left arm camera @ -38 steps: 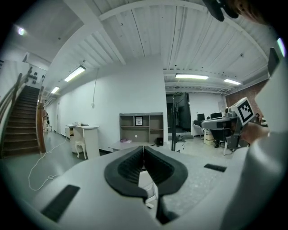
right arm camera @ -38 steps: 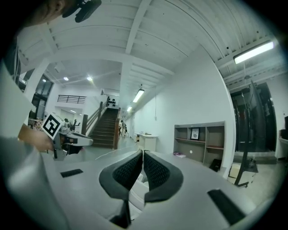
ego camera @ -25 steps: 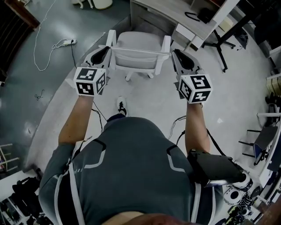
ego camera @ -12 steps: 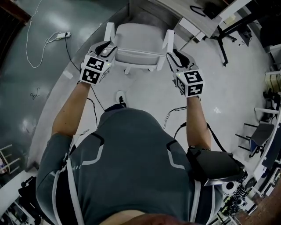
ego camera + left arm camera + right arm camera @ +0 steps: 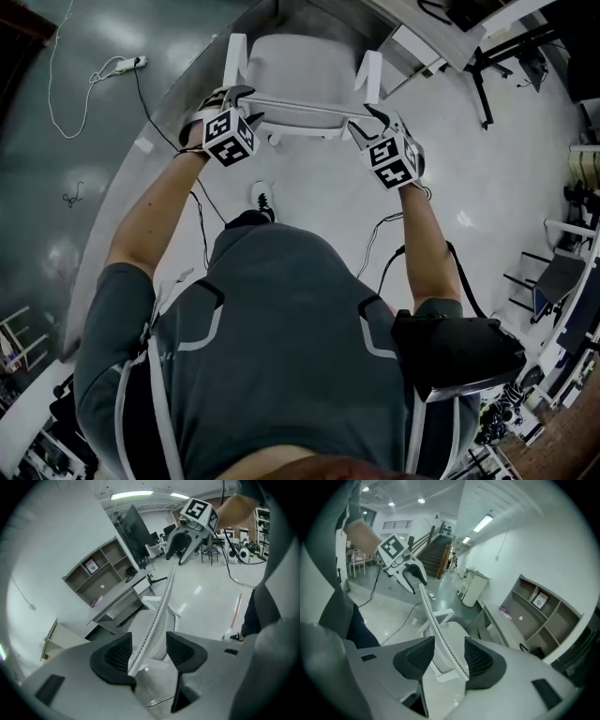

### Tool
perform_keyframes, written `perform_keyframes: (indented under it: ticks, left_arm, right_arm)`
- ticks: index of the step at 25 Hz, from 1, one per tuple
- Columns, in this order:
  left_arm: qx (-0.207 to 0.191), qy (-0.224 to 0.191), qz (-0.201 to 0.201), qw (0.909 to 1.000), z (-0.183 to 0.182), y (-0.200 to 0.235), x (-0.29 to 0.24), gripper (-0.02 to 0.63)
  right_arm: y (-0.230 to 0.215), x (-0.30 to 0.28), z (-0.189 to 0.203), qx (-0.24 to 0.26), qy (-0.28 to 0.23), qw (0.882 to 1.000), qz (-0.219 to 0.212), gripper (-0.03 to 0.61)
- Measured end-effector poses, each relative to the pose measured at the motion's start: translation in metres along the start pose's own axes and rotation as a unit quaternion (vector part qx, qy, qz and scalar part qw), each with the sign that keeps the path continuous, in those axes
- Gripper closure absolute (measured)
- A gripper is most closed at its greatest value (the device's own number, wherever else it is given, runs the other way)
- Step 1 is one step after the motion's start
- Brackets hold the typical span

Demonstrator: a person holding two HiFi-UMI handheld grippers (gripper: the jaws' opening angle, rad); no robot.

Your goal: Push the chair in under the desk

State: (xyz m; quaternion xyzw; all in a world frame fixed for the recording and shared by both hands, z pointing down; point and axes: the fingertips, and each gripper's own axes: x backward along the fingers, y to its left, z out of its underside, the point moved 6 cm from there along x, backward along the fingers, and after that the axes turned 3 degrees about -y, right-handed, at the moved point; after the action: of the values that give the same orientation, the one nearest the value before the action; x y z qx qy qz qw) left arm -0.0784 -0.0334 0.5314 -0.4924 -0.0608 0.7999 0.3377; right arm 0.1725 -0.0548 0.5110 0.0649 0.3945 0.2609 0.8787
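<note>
Both: jaws just opened, apart | left gripper (image 5: 149,649), right gripper (image 5: 449,656) straddle chair (image 5: 295,67) backrest | unclamped

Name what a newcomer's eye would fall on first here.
The white chair sits at top centre of the head view, seen from behind. The left gripper and right gripper, jaws just opening wide, each straddle the backrest top edge without pinching it. The grey desk lies just beyond.
</note>
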Motion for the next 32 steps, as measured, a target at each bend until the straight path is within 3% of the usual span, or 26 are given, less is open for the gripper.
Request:
perform_keyframes:
  ticks: [3,11,14,20,27,32]
  left_arm:
    - [-0.035,0.016,0.016,0.9991,0.007,-0.004,-0.018,0.383]
    - [-0.066,0.033,0.036,0.9966,0.011,-0.006,-0.046,0.403]
    - [-0.094,0.049,0.03,0.994,0.012,-0.003,-0.051,0.472]
    - [-0.111,0.051,0.048,0.9913,0.009,-0.002,-0.051,0.482]
    - [-0.097,0.073,0.074,0.9899,0.018,0.006,-0.056,0.483]
    - [-0.101,0.071,0.086,0.9886,0.019,0.022,-0.066,0.485]
  right_arm:
    - [0.006,-0.019,0.006,0.039,0.027,0.999,-0.01,0.365]
    - [0.013,-0.055,0.026,0.095,0.085,0.992,-0.02,0.365]
    - [0.012,-0.064,0.027,0.09,0.093,0.991,-0.021,0.368]
    - [0.009,-0.069,0.029,0.103,0.1,0.99,-0.016,0.41]
    - [0.011,-0.08,0.024,0.098,0.119,0.988,-0.028,0.416]
    - [0.001,-0.092,0.018,0.071,0.149,0.986,-0.035,0.416]
